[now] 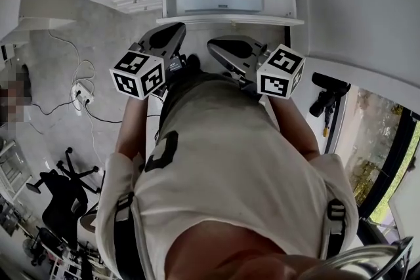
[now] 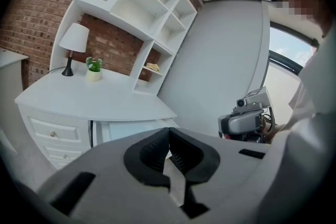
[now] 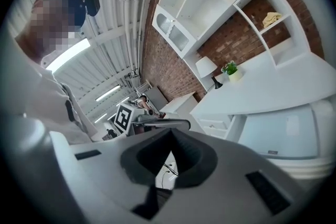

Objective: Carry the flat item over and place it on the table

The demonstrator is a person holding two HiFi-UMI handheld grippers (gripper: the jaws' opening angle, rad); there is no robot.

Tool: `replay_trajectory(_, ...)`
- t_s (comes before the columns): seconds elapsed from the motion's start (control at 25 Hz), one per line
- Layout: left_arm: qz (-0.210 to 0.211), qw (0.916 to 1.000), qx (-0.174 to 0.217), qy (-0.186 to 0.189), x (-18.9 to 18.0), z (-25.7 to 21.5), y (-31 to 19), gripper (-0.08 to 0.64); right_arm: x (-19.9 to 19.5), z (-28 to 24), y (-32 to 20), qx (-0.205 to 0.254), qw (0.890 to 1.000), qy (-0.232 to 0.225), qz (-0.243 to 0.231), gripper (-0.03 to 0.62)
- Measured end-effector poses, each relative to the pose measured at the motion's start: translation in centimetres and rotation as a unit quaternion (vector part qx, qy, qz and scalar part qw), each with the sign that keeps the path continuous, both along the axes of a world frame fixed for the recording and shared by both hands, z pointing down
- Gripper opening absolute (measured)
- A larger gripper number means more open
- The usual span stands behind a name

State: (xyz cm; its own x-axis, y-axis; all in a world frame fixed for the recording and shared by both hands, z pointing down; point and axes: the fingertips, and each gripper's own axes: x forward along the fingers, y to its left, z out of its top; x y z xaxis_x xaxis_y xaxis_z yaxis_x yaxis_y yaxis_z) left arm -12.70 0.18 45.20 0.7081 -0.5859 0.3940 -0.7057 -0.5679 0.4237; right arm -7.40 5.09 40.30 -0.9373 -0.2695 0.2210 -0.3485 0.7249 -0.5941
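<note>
Left gripper (image 2: 169,134): jaws closed, empty, facing the desk (image 2: 94,98).
Right gripper (image 3: 170,134): closed, empty, facing the desk.

One left gripper (image 2: 169,132), one right gripper (image 3: 170,134); beyond their fingers, one white desk (image 2: 94,98), one lamp (image 2: 74,40), one potted plant (image 2: 94,65).

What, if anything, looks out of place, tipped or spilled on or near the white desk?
Nothing stands out. The lamp and the small potted plant stand upright on the desk. The only untidy spot is loose cable trailing across the floor by a power strip.
</note>
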Motion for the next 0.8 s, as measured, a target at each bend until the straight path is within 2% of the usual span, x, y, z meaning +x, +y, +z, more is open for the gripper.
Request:
replay_trajectory(0.36,0.005,0.9997,0.003,-0.025,4.2,-0.9,2.4,0.020,5.2,-0.4,2.6,-0.023,0.999,-0.033,0.008,0.009)
replay_trajectory(0.64,0.003,0.9990,0.011,-0.043,7.3,-1.7,4.6,0.020,8.6,-0.2,5.3,-0.021,0.999,-0.028,0.011,0.009)
replay_trajectory(0.8,-0.006,0.9981,0.005,-0.061,8.8,-1.2,6.4,0.020,10.5,0.5,7.0,-0.045,0.998,-0.046,0.012,0.009)
